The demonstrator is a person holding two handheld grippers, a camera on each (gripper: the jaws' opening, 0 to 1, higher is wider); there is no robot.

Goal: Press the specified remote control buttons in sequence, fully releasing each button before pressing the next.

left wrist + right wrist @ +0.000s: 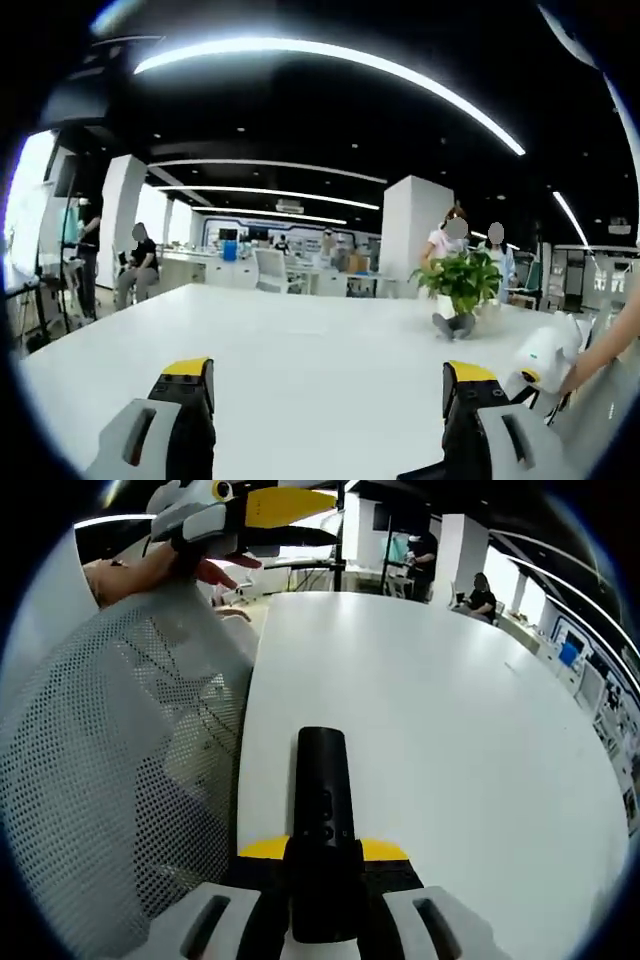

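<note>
Black, slim remote control (322,820) sits clamped in the right hand-held gripper (322,865); left hand-held gripper (325,385) gapes wide.

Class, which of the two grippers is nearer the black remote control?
Right. The right gripper is clamped on the black remote control; the left gripper hovers far off, above the table's far end.

White table (300,350); green-leaved potted plant (462,278) in a white pot. Left gripper (325,400): grey body, black jaws capped yellow. Right gripper (322,865): same grey, black and yellow, closed on a glossy black remote control (322,810). Chair back (110,780): pale grey mesh, dotted with fine holes. Ceiling black with white light strips.
</note>
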